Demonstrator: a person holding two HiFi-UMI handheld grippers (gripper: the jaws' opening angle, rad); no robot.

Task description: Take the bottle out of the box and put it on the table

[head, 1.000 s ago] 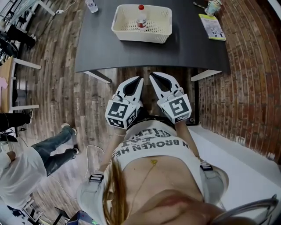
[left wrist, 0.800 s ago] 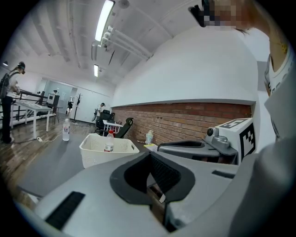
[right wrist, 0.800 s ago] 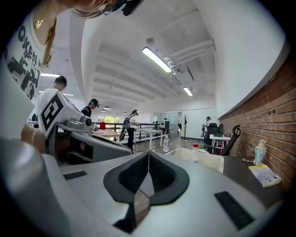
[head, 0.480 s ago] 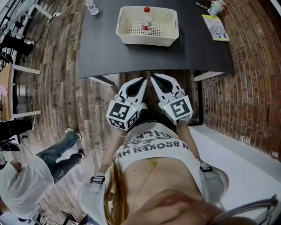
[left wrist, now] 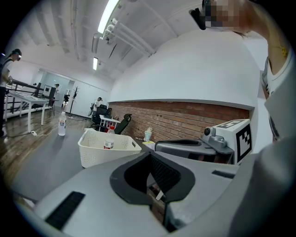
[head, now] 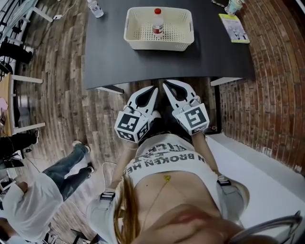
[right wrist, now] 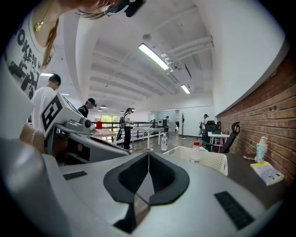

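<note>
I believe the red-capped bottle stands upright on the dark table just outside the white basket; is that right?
Not quite. The head view shows the red-capped bottle standing upright inside the white basket, which sits on the dark table.

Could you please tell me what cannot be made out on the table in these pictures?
The bottle in the basket: label too small to read in any view.
The second bottle: its top is cut off by the head view's upper edge.
The pale thing beside the booklet: cut by the same edge, too small to name.
The basket's floor: hidden by its near wall in both gripper views.
</note>
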